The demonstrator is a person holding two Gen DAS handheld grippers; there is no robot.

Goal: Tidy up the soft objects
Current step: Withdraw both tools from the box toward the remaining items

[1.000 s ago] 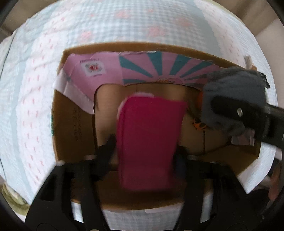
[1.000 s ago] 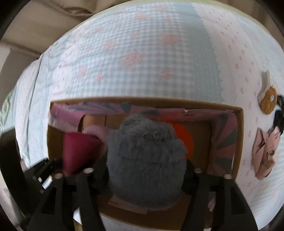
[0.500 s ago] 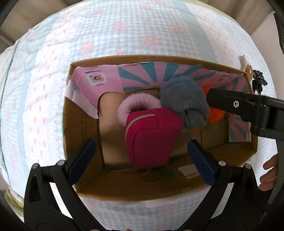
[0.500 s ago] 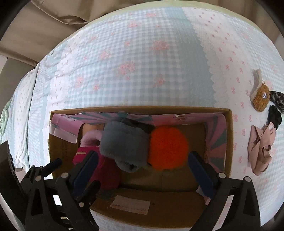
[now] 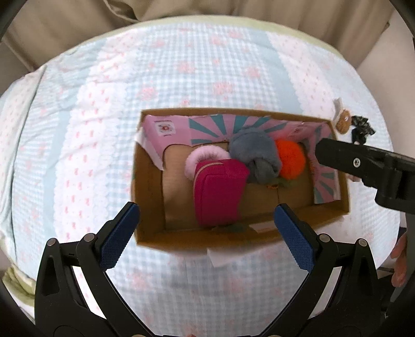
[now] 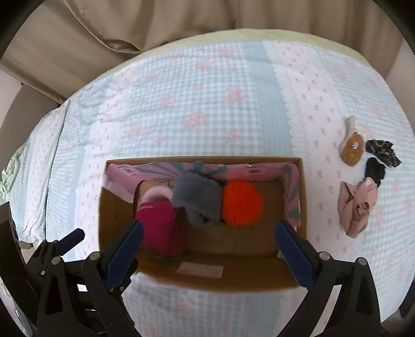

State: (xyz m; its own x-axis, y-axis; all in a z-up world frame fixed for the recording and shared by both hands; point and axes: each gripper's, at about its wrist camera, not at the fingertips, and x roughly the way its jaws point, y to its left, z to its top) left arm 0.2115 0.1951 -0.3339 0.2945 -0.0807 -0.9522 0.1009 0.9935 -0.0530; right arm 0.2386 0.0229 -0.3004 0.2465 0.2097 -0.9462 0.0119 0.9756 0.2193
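Note:
An open cardboard box (image 5: 147, 186) (image 6: 111, 223) lies on the bed. Inside it a magenta zip pouch (image 5: 220, 191) (image 6: 160, 223) stands on end, with a pink fluffy ring (image 5: 205, 158) (image 6: 157, 193) behind it, a grey furry piece (image 5: 254, 155) (image 6: 198, 197) beside it and an orange pom-pom (image 5: 289, 160) (image 6: 242, 203) to the right. My left gripper (image 5: 205, 233) hangs open above the box's near edge, nothing between its fingers. My right gripper (image 6: 207, 248) is open too and empty, above the same edge.
On the checked bedspread (image 6: 207, 109) right of the box lie a brown round plush piece (image 6: 351, 150), two dark scrunchies (image 6: 381, 155) and a pink cloth item (image 6: 356, 207). Beige bedding (image 6: 129, 23) runs along the far side. A hand (image 5: 399, 264) shows at the right edge.
Both grippers opened and let go: the magenta pouch and the grey furry piece now rest in the box. Both grippers have risen, so the box looks smaller.

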